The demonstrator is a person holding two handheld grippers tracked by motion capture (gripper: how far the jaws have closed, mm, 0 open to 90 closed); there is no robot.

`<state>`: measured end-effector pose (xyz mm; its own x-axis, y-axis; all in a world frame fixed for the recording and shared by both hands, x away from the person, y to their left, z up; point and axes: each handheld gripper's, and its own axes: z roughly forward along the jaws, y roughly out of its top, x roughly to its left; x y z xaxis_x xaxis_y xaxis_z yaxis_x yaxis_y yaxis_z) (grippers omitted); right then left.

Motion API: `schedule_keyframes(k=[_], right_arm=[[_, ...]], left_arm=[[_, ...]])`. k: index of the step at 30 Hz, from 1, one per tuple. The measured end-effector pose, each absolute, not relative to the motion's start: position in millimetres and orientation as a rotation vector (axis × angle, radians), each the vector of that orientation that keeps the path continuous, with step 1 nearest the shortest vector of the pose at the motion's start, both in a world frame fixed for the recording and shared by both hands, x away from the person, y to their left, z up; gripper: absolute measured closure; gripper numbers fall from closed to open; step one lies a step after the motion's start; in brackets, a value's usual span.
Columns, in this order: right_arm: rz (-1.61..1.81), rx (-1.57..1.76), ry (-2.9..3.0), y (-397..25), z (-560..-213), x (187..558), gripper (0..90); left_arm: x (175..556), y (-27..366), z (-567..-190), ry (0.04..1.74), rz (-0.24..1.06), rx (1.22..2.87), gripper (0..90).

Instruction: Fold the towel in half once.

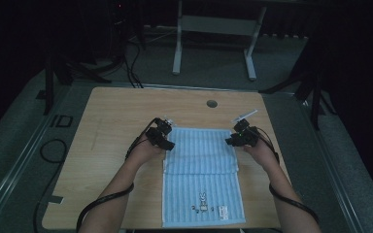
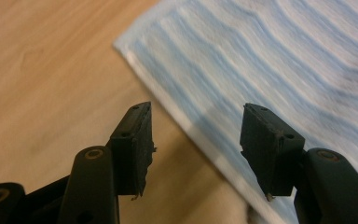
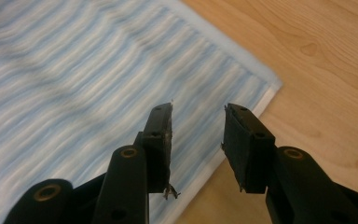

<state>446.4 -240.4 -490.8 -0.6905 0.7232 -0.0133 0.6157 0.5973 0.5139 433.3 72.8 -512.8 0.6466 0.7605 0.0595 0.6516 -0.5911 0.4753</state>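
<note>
Towel (image 1: pixel 201 167) near edge past frame.

Light blue towel (image 1: pixel 201 165) with thin white stripes and white edging, on a pale wood-grain surface (image 1: pixel 111 145); black hand-held gripper jaws.

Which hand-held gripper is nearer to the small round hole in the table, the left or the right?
The right hand-held gripper looks slightly nearer, though it is close. The hole lies beyond the towel; the left hand-held gripper sits farther across.
</note>
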Motion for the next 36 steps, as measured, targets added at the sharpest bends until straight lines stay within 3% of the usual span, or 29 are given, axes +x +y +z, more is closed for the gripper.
schedule_keyframes(k=[4, 15, 21, 24, 27, 30, 36], right_arm=[[0.600, 1.176, 2.603, -233, -499, 472, 59.3], [0.503, 1.320, 2.577, -231, -518, 495, 54.9], [0.505, 1.357, 2.591, -233, -524, 498, 58.6], [0.499, 1.359, 2.599, -234, -523, 499, 67.8], [0.497, 1.316, 2.627, -229, -522, 496, 81.6], [0.486, 1.312, 2.627, -227, -522, 494, 85.0], [0.494, 1.278, 2.621, -229, -510, 490, 85.7]], left_arm=[[447, 66, -518, 1.160, 0.385, 2.453, 43.6], [463, 73, -533, 1.251, 0.336, 2.380, 41.8], [468, 74, -533, 1.263, 0.303, 2.359, 44.0], [468, 68, -533, 1.242, 0.312, 2.368, 48.6], [466, 61, -533, 1.214, 0.294, 2.353, 65.1], [465, 57, -533, 1.217, 0.250, 2.334, 84.0], [460, 60, -518, 1.187, 0.264, 2.315, 87.1]])
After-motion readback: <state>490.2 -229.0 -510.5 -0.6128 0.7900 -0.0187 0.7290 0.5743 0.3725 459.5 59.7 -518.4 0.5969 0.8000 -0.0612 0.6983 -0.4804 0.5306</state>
